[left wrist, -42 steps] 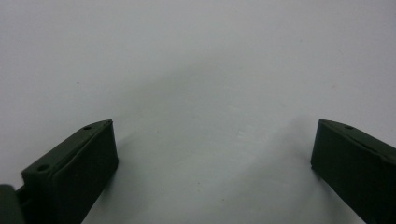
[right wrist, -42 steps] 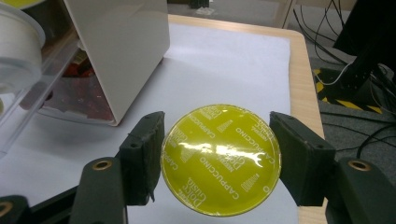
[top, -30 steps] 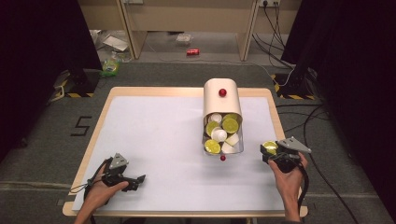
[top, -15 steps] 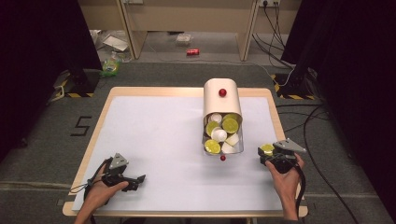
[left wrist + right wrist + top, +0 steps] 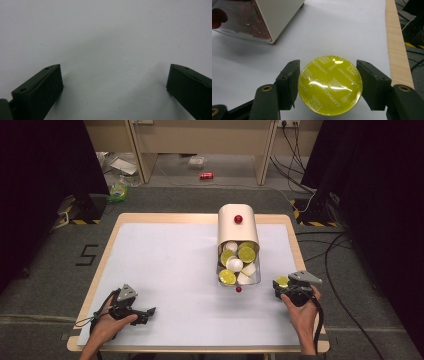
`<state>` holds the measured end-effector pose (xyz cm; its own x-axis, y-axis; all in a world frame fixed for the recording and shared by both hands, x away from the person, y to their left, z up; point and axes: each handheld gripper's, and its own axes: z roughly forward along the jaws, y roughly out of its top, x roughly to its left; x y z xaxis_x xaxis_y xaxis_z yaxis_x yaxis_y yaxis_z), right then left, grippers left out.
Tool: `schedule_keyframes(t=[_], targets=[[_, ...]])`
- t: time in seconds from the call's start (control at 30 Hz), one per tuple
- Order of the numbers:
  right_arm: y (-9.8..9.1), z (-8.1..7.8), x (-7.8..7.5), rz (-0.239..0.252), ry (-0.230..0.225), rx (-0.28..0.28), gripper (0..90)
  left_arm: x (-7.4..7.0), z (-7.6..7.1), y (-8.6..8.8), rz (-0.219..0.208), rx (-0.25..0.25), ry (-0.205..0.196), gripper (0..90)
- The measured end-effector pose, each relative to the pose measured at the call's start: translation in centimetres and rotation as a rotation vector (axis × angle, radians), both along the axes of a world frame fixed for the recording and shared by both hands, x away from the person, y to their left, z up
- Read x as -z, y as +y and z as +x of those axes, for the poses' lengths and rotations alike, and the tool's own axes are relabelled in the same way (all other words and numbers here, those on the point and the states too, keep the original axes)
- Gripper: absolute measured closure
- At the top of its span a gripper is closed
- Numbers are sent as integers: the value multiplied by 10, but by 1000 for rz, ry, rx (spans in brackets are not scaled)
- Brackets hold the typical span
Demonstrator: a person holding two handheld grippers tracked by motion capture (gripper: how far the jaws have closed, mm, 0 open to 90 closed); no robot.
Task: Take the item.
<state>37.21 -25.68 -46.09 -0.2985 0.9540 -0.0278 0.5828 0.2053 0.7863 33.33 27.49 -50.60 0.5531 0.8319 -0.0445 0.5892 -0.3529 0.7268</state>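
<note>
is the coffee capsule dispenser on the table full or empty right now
Partly full. Through the capsule dispenser's clear front, yellow-lidded and white capsules are stacked. One more yellow cappuccino capsule is outside it, clamped in the right gripper.

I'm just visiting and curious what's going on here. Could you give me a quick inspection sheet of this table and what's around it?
Surface: white table with a wooden rim, mostly bare.
Job's things: yellow-lidded capsule marked cappuccino; capsule dispenser lying on the table, holding yellow and white capsules.
Clutter: nothing seen on the table.
Grippers: right claw shut on the capsule, near the table's right edge; left claw open over bare surface.
Cables: one trails from each claw; more cables on the floor at right.
Surroundings: red can and litter on the floor beyond.
</note>
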Motion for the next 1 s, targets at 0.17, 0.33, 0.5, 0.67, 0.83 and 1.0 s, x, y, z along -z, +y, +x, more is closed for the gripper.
schedule_keyframes(t=[0.17, 0.33, 0.5, 0.67, 0.83, 1.0], targets=[[4, 0, 2, 0, 7, -10, 383, 0, 0, 0, 0, 0, 0, 0], [5, 1, 3, 0, 12, -12, 383, 0, 0, 0, 0, 0, 0, 0], [4, 1, 5, -5, 16, -16, 383, 0, 0, 0, 0, 0, 0, 0], [5, 2, 7, -2, 27, -9, 383, 0, 0, 0, 0, 0, 0, 0], [4, 2, 8, -4, 28, -12, 383, 0, 0, 0, 0, 0, 0, 0], [5, 2, 10, -6, 36, -15, 383, 0, 0, 0, 0, 0, 0, 0]])
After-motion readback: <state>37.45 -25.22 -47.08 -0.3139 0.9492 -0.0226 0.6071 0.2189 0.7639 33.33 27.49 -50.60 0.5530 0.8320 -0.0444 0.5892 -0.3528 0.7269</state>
